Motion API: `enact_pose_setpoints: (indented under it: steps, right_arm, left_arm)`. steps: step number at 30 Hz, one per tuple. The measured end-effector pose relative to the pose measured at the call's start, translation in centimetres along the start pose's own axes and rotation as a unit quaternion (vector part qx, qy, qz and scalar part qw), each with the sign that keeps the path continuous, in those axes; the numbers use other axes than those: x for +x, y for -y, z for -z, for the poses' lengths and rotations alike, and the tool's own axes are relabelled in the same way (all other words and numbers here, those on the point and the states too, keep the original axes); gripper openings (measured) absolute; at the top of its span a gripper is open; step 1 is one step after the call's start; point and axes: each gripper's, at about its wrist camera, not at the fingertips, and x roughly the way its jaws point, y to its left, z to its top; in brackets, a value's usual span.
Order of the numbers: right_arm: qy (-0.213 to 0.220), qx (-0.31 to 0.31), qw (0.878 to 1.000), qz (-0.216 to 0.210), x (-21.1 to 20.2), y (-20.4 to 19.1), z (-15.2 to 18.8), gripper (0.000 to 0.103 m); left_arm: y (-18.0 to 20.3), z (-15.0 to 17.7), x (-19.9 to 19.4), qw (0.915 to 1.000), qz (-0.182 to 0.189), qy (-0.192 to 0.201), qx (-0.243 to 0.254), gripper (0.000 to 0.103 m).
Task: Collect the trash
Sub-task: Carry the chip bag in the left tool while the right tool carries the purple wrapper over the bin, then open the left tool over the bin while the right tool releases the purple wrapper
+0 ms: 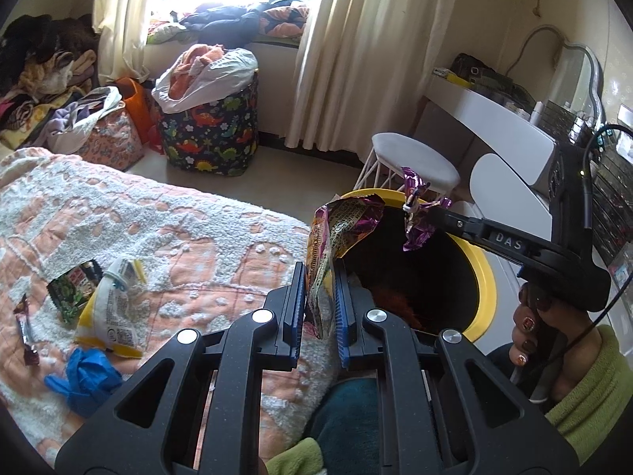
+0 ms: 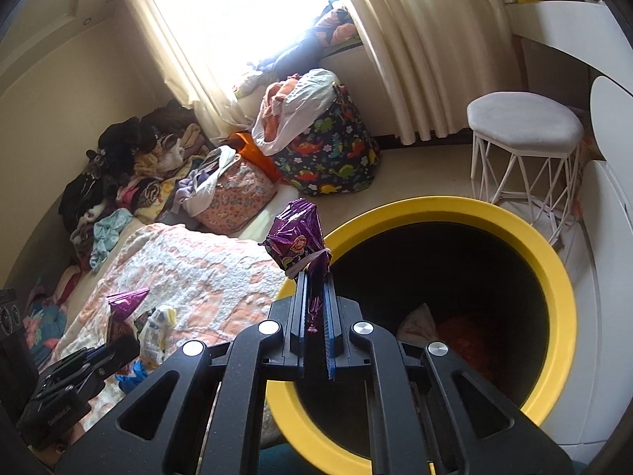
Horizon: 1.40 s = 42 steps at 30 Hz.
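Above the yellow-rimmed bin (image 2: 554, 269), crinkled purple foil wrapper (image 2: 300, 233) stands pinched.

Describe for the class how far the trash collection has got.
Done: some rubbish already lies inside the yellow-rimmed black bin. In hand: the right gripper pinches a crumpled purple foil wrapper at the rim; the left gripper grips an orange-and-purple snack bag. Left on the bedspread: white-and-yellow packet, green packet, blue glove, small dark wrapper.

The bin (image 2: 561, 277) has a yellow rim and black inside. The wrapper (image 2: 300, 237) is shiny purple; the bedspread (image 1: 178, 217) is peach-and-white.
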Motion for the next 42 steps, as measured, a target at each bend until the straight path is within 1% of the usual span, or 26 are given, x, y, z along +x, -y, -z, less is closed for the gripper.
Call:
enact_pose_setpoints:
  steps: [12,19,26,34,42]
  right_arm:
    - [0.015,0.029,0.999,0.031,-0.6,3.2,-0.4,0.007]
    - [0.023,0.051,0.997,0.044,-1.0,5.1,-0.6,0.007]
    - [0.026,0.064,0.996,0.054,-1.1,6.1,-0.5,0.007]
    - [0.023,0.078,0.995,0.062,-1.1,7.4,-0.3,0.007]
    - [0.018,0.091,0.993,0.067,-0.7,8.3,-0.1,0.007]
  left_arm:
    - [4.0,0.1,2.0,0.9987,0.025,-0.012,0.043,0.009]
    - [5.6,0.5,3.2,0.9972,0.035,-0.022,0.063,0.009]
    - [6.9,0.9,4.5,0.9955,0.041,-0.036,0.078,0.009]
    - [7.8,1.2,6.2,0.9938,0.047,-0.053,0.085,0.009]
    - [7.8,1.1,8.0,0.9932,0.05,-0.068,0.08,0.009]
